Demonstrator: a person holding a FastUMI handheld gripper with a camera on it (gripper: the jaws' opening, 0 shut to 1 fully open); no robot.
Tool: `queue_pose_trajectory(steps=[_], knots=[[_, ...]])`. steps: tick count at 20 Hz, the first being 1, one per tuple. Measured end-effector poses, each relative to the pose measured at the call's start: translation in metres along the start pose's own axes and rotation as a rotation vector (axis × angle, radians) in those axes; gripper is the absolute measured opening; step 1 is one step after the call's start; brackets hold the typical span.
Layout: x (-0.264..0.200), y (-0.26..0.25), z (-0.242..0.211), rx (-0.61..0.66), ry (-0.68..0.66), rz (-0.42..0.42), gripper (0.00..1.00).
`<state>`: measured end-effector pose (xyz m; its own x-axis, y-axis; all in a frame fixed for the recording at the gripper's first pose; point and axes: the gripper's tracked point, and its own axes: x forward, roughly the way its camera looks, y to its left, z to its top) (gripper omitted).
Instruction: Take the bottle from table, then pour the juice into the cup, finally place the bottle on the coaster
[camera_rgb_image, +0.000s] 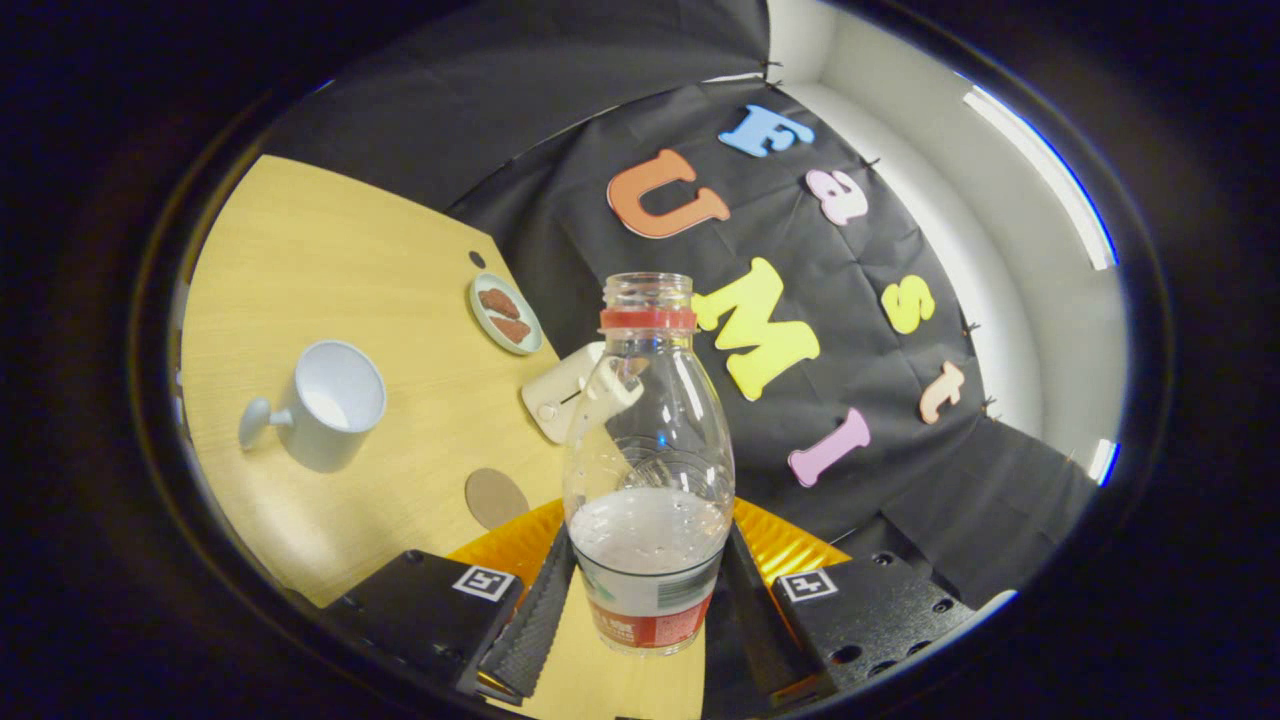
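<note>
Gripper (648, 600) clamps uncapped bottle (648, 470) between both fingers, lifted and tilted over table (330, 260). Carry step; next, likely swing mouth over cup (330, 400), coaster (496, 497) later.

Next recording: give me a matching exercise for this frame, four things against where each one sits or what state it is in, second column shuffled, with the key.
Things:
1. bottle
2. cup
3. coaster
4. small plate

Places or states:
A. bare round disc on the table, just ahead of the claw's left finger
B. far across the table, near the black cloth, with two reddish-brown pieces on it
C. uncapped, partly filled, clamped between both fingers of the claw
D. white, handled, beyond the coaster on the table

Pairs: 1-C, 2-D, 3-A, 4-B
</note>
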<state>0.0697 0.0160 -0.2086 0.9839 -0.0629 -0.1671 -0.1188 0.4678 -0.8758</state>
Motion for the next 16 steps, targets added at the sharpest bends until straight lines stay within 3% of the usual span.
queue_pose_trajectory(steps=[6,16], knots=[[0.004,0.005,0.003,-0.172,0.015,-0.018,0.81],[0.013,0.022,0.002,-0.397,0.058,0.021,0.81]])
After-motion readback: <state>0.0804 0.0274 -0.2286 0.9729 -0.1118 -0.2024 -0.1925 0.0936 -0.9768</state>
